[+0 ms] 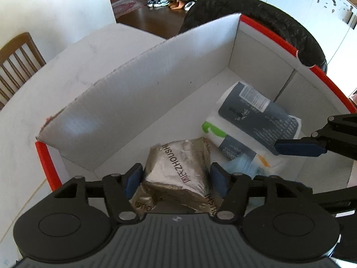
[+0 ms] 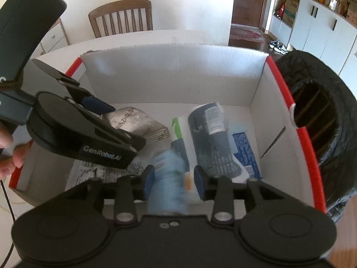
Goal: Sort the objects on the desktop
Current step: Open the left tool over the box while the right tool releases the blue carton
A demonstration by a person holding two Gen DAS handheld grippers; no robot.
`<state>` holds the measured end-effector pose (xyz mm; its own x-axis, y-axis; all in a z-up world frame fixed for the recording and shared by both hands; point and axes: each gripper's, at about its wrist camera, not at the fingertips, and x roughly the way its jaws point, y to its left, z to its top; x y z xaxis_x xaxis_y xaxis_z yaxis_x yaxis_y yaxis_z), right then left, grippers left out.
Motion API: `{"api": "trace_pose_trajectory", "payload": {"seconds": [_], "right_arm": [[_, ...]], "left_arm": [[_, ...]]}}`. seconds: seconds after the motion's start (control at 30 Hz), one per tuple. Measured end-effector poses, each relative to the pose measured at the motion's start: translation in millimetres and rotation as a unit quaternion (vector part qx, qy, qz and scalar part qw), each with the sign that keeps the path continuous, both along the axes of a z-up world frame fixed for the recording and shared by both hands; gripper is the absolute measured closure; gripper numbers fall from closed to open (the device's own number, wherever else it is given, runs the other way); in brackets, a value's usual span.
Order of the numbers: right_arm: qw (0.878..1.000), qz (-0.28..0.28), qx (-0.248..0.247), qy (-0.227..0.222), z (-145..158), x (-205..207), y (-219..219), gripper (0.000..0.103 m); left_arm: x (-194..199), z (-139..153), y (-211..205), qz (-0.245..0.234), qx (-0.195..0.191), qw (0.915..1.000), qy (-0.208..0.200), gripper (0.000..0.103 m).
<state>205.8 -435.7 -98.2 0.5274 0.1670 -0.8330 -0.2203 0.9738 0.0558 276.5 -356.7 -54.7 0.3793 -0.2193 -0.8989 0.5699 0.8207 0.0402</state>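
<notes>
Both grippers over the box (image 1: 142, 93). Left gripper (image 1: 176, 179) jaws slack around foil packet (image 1: 178, 167), likely just dropped. Right gripper (image 2: 174, 179) jaws loose around blue pack (image 2: 169, 178), tissue packs at 1 o'clock.

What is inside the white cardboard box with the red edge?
Inside the box lie a silver foil packet, a tissue pack with a dark label and a blurred light blue packet, over printed paper. Anything beneath them is covered.
</notes>
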Motion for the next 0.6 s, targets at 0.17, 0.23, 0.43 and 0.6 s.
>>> {"api": "trace_pose_trajectory", "payload": {"seconds": [0.17, 0.23, 0.43, 0.6], "right_arm": [[1.0, -0.004, 0.002, -0.01, 12.9, -3.8, -6.2, 0.063], [1.0, -0.005, 0.002, -0.014, 18.1, -5.8, -7.7, 0.063], [0.999, -0.013, 0.015, -0.028, 34.8, -10.9, -13.9, 0.063], [0.999, -0.016, 0.024, -0.034, 43.8, -18.0, -15.4, 0.063]], "left_arm": [[-7.6, 13.0, 6.7, -0.001, -0.013, 0.9997, -0.019, 0.033], [-7.0, 16.5, 15.0, 0.003, -0.025, 0.9995, -0.021, 0.033], [-16.5, 26.8, 11.8, 0.004, -0.048, 0.9982, -0.035, 0.033], [-27.7, 40.7, 20.9, 0.001, -0.068, 0.9965, -0.048, 0.033]]}}
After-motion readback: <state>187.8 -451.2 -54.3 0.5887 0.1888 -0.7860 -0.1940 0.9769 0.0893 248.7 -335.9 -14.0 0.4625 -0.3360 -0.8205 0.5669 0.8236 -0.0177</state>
